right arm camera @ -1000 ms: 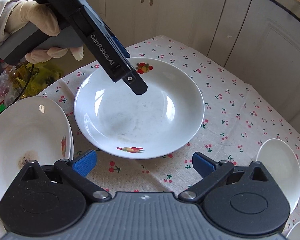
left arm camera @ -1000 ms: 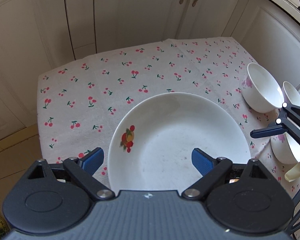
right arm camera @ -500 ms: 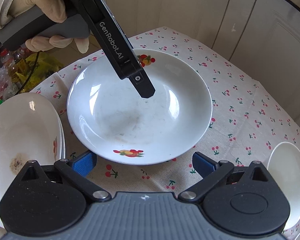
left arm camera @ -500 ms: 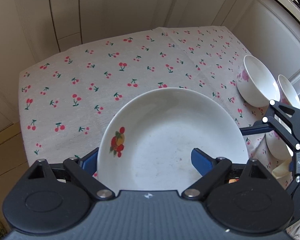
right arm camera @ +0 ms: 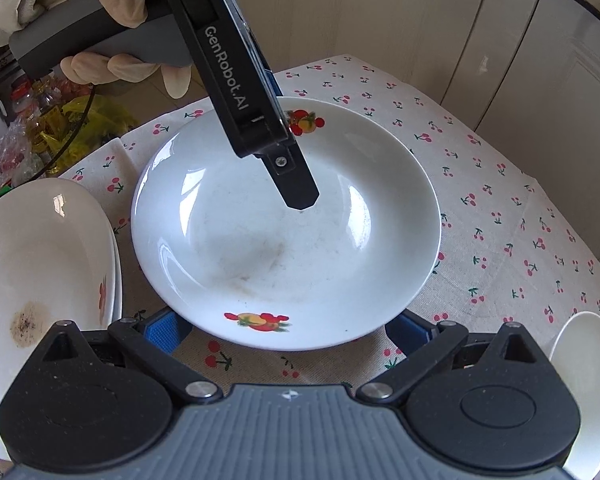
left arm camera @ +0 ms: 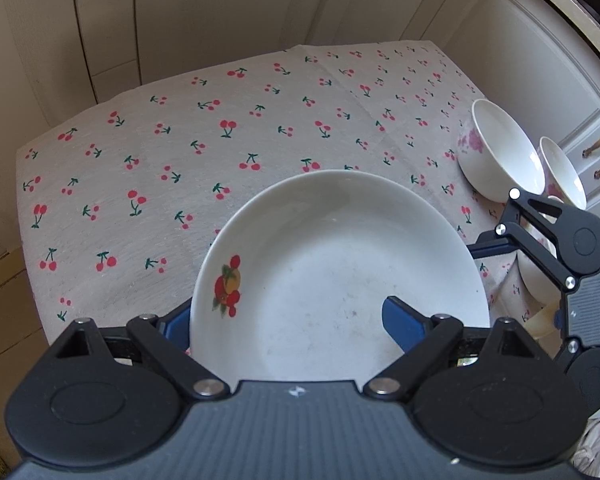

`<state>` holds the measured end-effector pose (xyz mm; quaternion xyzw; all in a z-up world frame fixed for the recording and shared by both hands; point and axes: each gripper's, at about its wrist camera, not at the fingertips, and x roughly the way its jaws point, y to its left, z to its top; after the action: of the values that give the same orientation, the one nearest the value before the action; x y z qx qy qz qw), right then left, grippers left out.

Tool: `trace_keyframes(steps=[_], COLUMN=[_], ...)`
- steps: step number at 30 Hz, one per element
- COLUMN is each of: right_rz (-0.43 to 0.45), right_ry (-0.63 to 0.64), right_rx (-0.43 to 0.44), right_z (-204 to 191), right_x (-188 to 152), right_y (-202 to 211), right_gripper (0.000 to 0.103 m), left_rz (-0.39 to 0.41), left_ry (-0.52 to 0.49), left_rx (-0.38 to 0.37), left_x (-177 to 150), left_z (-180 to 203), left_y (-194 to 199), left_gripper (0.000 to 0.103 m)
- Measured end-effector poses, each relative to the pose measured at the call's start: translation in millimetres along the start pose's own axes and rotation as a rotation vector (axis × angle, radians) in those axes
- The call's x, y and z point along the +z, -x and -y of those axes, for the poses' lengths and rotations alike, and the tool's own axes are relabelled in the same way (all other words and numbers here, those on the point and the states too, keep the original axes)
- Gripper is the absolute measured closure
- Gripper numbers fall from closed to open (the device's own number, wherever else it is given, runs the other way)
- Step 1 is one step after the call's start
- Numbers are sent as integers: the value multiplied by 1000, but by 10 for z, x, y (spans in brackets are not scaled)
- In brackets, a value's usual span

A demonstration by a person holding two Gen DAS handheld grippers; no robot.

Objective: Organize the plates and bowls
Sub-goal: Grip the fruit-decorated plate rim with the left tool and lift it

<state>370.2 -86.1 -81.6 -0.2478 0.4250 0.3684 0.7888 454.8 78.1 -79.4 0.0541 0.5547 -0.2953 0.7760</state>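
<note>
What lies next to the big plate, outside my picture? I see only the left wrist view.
Observer: In the right wrist view, a stack of plates lies left of the big plate. The top one has a brown stain.
Operator: Has the big plate only one fruit picture?
Observer: No. A second fruit picture sits on the rim nearest the right gripper, whose jaws are open.

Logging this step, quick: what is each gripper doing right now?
Left gripper: open, fingers straddling the rim of the plate, not clamped.
Right gripper: open, holding nothing, under the plate's near edge.
</note>
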Motion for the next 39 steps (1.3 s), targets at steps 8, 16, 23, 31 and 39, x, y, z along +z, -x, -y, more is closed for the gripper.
trace_keyframes(steps=[8,16,23,31,39], right_rz=[11,17,13,20,41], right_ry=[5,2,3,-2,-5], right_rx=[-12,-29,-35,-40,-50], right_z=[-25,-38,-40,-43,-60], right_x=[-16,-16,-22,-26,-17], right_y=[30,15,29,88,217], right_gripper=[0,0,0,0,0], left_rz=[-32,-37,-25,-17,-3], left_ry=[-19,-26,-28,-24,-20], left_rx=[-16,-8,-20,-22,-21], left_x=[41,82,59,47,23], left_z=[1,29,34,54,128], left_y=[-4,-43,-25,-6,108], left_gripper=[10,10,10,10,10])
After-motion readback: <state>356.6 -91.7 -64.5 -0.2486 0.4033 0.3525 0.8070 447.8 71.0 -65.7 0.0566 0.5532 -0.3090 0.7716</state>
